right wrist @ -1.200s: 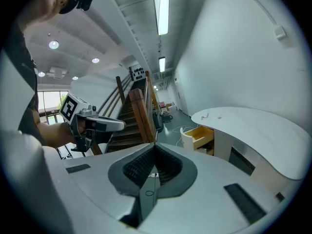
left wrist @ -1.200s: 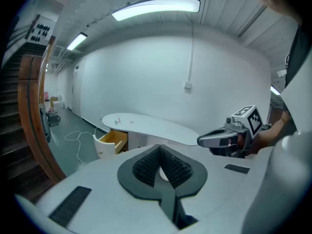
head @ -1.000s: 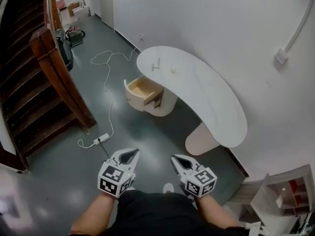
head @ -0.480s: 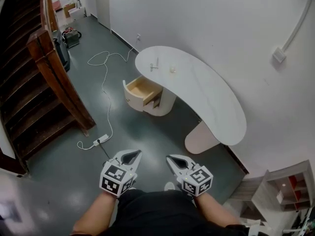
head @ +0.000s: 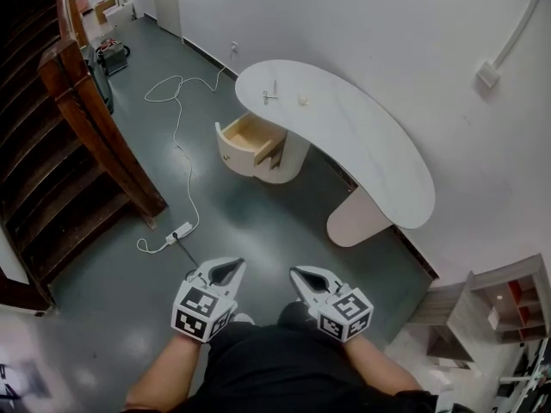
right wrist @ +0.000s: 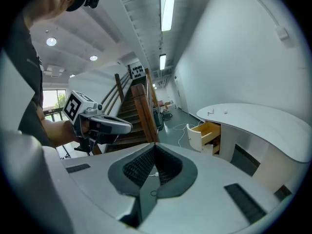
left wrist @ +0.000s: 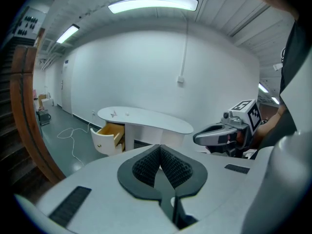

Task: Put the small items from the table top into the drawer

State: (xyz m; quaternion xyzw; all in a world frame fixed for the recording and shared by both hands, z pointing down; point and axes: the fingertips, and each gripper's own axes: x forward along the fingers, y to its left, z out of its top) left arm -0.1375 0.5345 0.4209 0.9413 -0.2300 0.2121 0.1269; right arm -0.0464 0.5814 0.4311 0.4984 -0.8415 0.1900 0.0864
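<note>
Table (head: 370, 157) and open drawer (head: 247, 134) sit slightly higher in the head view than a second ago; nothing looks stowed yet; the small metal piece (head: 270, 94) and the small white piece (head: 303, 99) lie on the tabletop's far end, near the drawer. Left gripper (head: 225, 271) and right gripper (head: 306, 275), both closed and empty, are well apart from them, low by the person's body.

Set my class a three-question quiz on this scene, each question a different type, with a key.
1. True or false: the white wood-lined drawer under the white curved table stands open.
2. The small items lie: A, on the table end above the drawer; B, on the end nearest the person; C, on the floor.
3. Fill in: the left claw and right claw are both ____ and empty.
Key: 1 true; 2 A; 3 shut.
</note>
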